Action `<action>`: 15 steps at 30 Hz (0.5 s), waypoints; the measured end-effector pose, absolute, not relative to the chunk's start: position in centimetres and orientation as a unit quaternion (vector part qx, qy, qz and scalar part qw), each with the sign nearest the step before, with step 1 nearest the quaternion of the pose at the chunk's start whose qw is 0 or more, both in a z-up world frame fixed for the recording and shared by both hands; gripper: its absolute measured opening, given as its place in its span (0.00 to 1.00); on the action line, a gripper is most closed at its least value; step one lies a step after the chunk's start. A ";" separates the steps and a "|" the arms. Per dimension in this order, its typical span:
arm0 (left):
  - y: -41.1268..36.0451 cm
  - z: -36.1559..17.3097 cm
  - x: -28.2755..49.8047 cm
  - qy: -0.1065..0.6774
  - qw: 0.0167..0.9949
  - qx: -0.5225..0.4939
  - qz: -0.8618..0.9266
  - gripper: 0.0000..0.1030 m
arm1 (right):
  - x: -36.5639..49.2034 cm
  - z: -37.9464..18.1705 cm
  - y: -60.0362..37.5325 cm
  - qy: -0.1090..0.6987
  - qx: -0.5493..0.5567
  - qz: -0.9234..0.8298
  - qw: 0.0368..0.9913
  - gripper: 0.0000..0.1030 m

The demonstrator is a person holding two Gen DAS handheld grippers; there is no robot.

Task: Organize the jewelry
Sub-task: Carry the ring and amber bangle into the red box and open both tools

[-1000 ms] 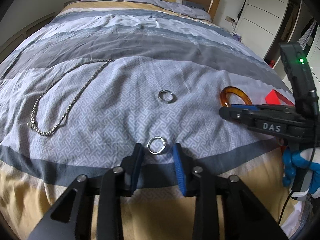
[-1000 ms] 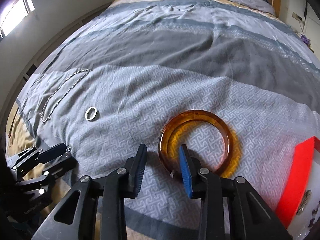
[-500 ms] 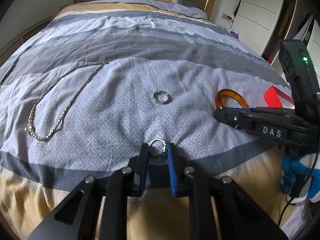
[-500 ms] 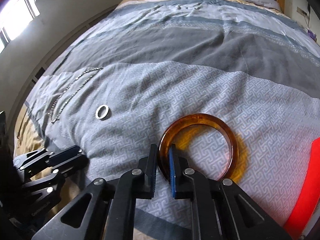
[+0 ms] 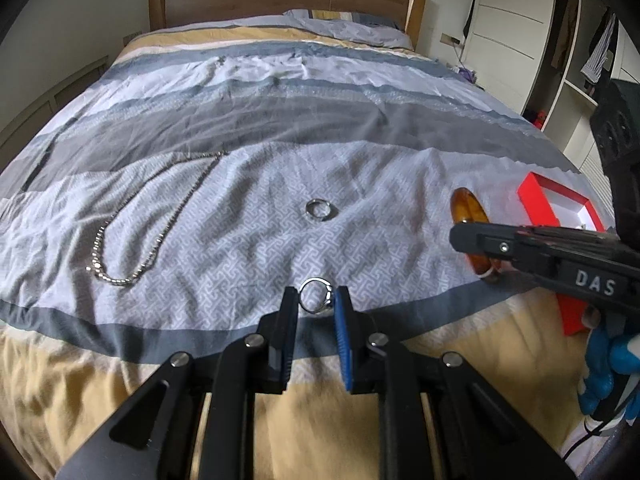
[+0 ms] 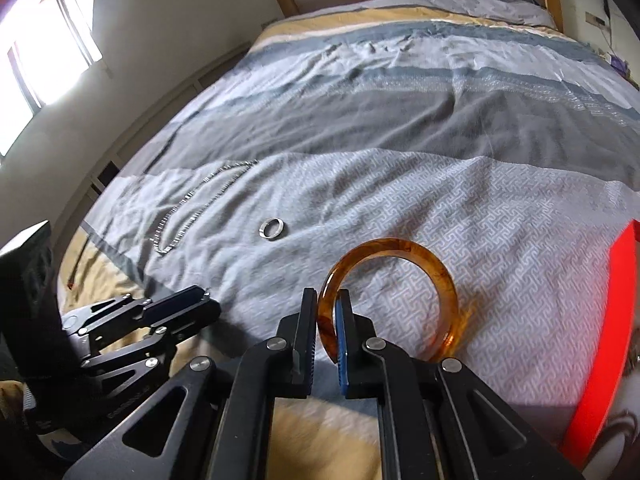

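I see a small silver metal ring (image 5: 316, 295) standing upright on its edge between the near fingertips, clear of the bedspread. A translucent amber resin bangle (image 6: 390, 300) is raised upright too, pinched at its left rim, its far side tilted off the grey patterned cover. A second silver band ring (image 5: 321, 209) lies flat farther out, mid-bed. A long silver beaded chain necklace (image 5: 148, 224) lies in a narrow loop at far left.

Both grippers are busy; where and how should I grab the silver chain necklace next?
Take the silver chain necklace at its near beaded bend, coming straight down with the jaws across the strand. It lies flat and limp as a long loop on the duvet, so a side approach would only push it.
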State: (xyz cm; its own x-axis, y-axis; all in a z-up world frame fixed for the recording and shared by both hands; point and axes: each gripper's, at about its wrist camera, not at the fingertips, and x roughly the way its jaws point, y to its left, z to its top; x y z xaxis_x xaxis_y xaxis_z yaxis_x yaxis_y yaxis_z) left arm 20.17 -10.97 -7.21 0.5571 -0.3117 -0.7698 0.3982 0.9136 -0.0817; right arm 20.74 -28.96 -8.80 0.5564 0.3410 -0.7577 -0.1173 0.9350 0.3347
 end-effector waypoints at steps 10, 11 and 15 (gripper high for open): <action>-11.4 -2.6 16.7 0.397 0.891 0.064 -0.209 0.16 | 16.0 -3.9 -29.9 0.411 0.147 0.128 0.891 0.08; -11.7 -2.1 16.4 0.394 0.892 0.066 -0.211 0.16 | 15.5 -3.5 -30.0 0.407 0.148 0.127 0.892 0.08; -13.4 -0.3 14.7 0.381 0.893 0.074 -0.227 0.16 | 13.1 -1.7 -31.5 0.390 0.153 0.117 0.900 0.08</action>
